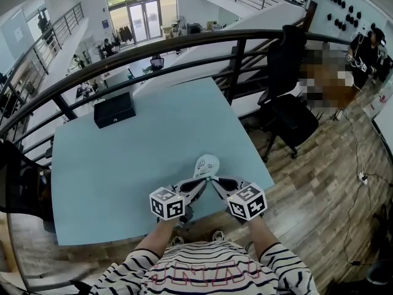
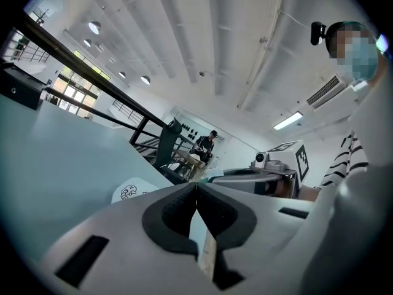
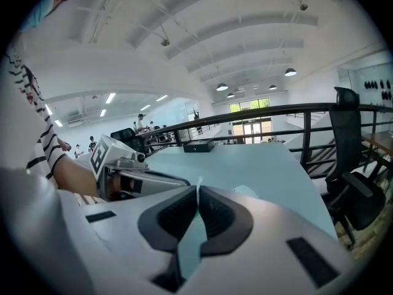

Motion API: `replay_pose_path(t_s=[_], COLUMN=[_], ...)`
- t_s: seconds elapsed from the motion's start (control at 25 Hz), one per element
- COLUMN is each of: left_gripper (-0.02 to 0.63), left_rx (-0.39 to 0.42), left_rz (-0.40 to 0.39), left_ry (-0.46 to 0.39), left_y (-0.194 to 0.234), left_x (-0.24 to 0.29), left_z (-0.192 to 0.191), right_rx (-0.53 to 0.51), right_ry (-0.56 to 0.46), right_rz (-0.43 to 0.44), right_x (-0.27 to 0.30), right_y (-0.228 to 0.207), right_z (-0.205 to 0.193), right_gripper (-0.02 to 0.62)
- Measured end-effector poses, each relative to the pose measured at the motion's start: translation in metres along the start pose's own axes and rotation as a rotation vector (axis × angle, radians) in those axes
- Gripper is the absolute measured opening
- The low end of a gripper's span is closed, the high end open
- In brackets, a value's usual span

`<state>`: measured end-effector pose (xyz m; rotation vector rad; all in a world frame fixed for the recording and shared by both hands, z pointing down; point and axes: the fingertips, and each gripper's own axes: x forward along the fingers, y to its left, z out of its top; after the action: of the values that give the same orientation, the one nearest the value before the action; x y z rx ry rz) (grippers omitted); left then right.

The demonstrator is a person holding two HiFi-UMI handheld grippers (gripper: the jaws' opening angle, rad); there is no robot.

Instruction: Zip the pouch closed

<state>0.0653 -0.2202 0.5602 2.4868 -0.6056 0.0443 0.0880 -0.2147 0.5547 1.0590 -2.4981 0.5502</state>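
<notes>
A small white pouch (image 1: 207,163) with dark printed figures lies near the front edge of the pale blue table (image 1: 123,165). Both grippers meet at its near end. My left gripper (image 1: 202,180) comes in from the left and my right gripper (image 1: 214,181) from the right, tips almost touching. In the left gripper view the jaws (image 2: 196,188) are shut with a thin pale strip pinched between the pads, and the pouch (image 2: 130,192) shows just beyond. In the right gripper view the jaws (image 3: 198,189) are shut on a thin pale edge of the pouch (image 3: 198,182). The zip itself is hidden.
A black box (image 1: 114,109) sits at the table's far left corner. A dark railing (image 1: 184,48) runs behind the table. A black office chair (image 1: 288,109) stands to the right on the wooden floor. A person (image 1: 368,51) stands at the far right.
</notes>
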Motion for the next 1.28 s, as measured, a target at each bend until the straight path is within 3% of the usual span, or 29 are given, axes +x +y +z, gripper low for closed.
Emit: replay_pose_path(t_s=[0.44,0.84,1.04,1.28], left_gripper=[0.026,0.026,0.026,0.025], left_rx=[0.063,0.047,0.075,0.03], left_rz=[0.128,0.144,0.267,0.284], left_ry=[0.076,0.111,0.122,0.087], left_y=[0.006,0.001,0.005,-0.002], left_x=[-0.004,-0.002,0.005,0.01], left_z=[-0.007,-0.018,-0.025,-0.022], right_rx=[0.015,0.126,0.04,0.047], right_ry=[0.018,0.001,0.03,0.008], right_rz=[-0.02,-0.01,-0.044,-0.059], right_x=[0.0,-0.004,-0.005,-0.012], right_y=[-0.002,-0.008,-0.003,-0.012], right_z=[-0.007,-0.021,-0.024,-0.02], right_gripper=[0.034,0.035,0.034,0.034])
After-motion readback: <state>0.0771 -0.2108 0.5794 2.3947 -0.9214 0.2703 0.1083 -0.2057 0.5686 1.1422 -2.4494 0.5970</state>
